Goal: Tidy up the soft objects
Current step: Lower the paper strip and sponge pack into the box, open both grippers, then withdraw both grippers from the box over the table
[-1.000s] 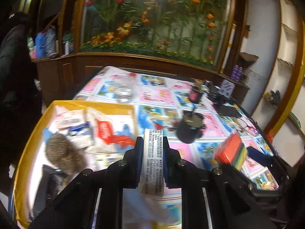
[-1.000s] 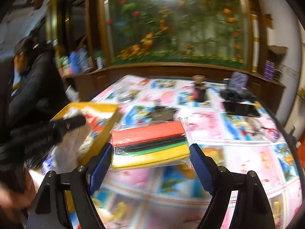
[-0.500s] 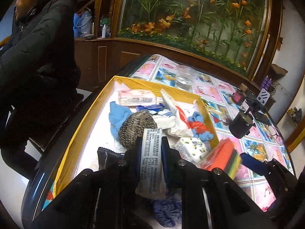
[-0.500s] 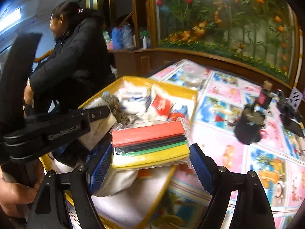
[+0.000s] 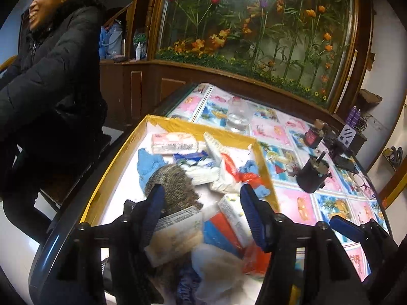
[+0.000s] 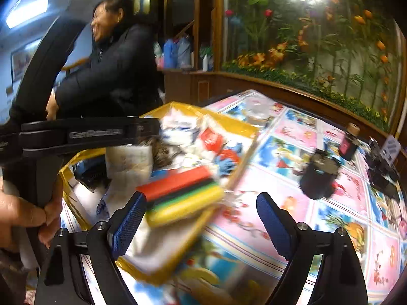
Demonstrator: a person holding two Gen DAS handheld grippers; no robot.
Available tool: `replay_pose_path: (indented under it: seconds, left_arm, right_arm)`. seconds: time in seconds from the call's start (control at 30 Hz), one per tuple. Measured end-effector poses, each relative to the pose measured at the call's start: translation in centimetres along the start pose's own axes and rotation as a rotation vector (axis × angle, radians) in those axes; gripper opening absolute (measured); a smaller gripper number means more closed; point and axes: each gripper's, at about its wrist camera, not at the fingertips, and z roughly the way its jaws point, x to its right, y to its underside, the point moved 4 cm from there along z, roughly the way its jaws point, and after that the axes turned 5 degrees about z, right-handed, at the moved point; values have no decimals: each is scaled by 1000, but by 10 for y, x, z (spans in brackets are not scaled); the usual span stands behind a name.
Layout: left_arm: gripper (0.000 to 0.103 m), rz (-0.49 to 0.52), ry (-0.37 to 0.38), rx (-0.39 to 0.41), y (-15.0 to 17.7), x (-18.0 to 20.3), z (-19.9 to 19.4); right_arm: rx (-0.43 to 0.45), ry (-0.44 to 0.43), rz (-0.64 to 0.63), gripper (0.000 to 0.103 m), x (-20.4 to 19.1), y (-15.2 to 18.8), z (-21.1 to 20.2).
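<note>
I'm at the drop-off step. My left gripper (image 5: 201, 213) has just been opening and stands spread over the yellow-rimmed box (image 5: 195, 124), the labelled packet (image 5: 175, 231) lying loose between its jaws. My right gripper (image 6: 201, 218) has also just widened; the blurred striped sponge pack (image 6: 183, 193) is tipping over the box rim. Next I'd pull both back and pick another soft item from the surface (image 6: 292, 157).

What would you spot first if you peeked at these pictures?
Probably the yellow box stuffed with soft packets and cloths, sitting at the near left of the cartoon-patterned table. Next, the rainbow sponge pack, blurred beside the open right gripper above the box's edge, and the flower display glowing behind.
</note>
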Motion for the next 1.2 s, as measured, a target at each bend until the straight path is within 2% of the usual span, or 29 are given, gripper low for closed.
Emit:
replay_pose_path:
  seconds: [0.07,0.2,0.27,0.4,0.6,0.73,0.83,0.9,1.2]
  left_arm:
    - [75,8,-4,36,-4,11,-7]
    - [76,65,12,63,-7,44,-14]
    - [78,98,33,57,-6,62,-14]
    - [87,149,83,67,-1,98,-20]
    - [96,201,118,66,21,142,-24]
    - [97,273,118,51,37,165,-27]
    - [99,279,129,63,42,169,-35]
    - [103,260,122,80,45,165,-42]
    - [103,213,25,109,50,126,-70]
  right_arm:
    - [28,-17,48,92,20,-1,-14]
    - [92,-1,163,92,68,1,-40]
    - [108,29,212,93,91,5,-51]
    - [109,92,303,94,132,15,-66]
    - [111,192,362,98,163,27,-89]
    - [101,236,379,100,173,39,-101]
    - [83,244,386,101,173,47,-107]
    - [74,249,379,101,169,51,-108]
    - [98,230,353,101,132,50,-107]
